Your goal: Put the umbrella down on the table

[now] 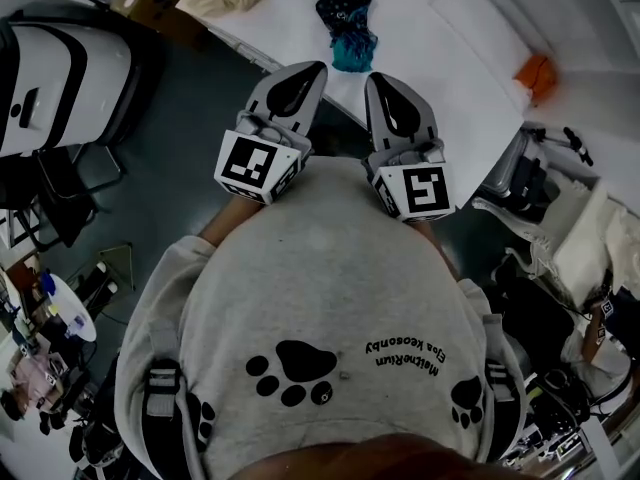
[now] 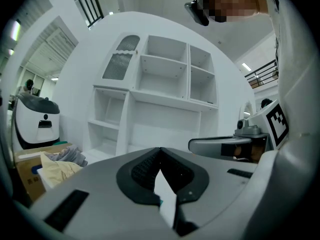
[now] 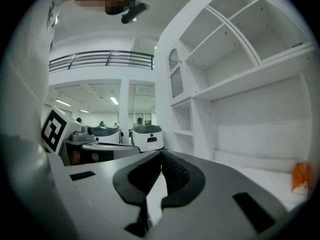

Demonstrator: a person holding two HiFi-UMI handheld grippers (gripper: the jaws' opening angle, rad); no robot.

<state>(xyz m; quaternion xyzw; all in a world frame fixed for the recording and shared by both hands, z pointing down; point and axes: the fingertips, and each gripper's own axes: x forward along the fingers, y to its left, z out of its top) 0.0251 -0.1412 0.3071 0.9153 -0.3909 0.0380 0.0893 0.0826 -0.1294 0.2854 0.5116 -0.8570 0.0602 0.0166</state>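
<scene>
A: Fingers (image 2: 142, 171) on left gripper (image 1: 298, 76), state?
B: Ribbed dark pads, tips together, nothing betw.
A: Umbrella (image 1: 347, 23)?
B: Folded, crumpled dark/teal fabric, lying on smooth white table (image 1: 450, 58), ahead of tips, apart. Right gripper (image 1: 392, 86): closed too, empty.

Wearer: light grey sweatshirt (image 1: 320, 288), black paw prints (image 1: 292, 370) and a line of black lettering on the front. On left gripper (image 1: 312, 68) and right gripper (image 1: 380, 78): grey shells, black ribbed pads (image 2: 142, 171), black-and-white marker cubes (image 1: 258, 166).
</scene>
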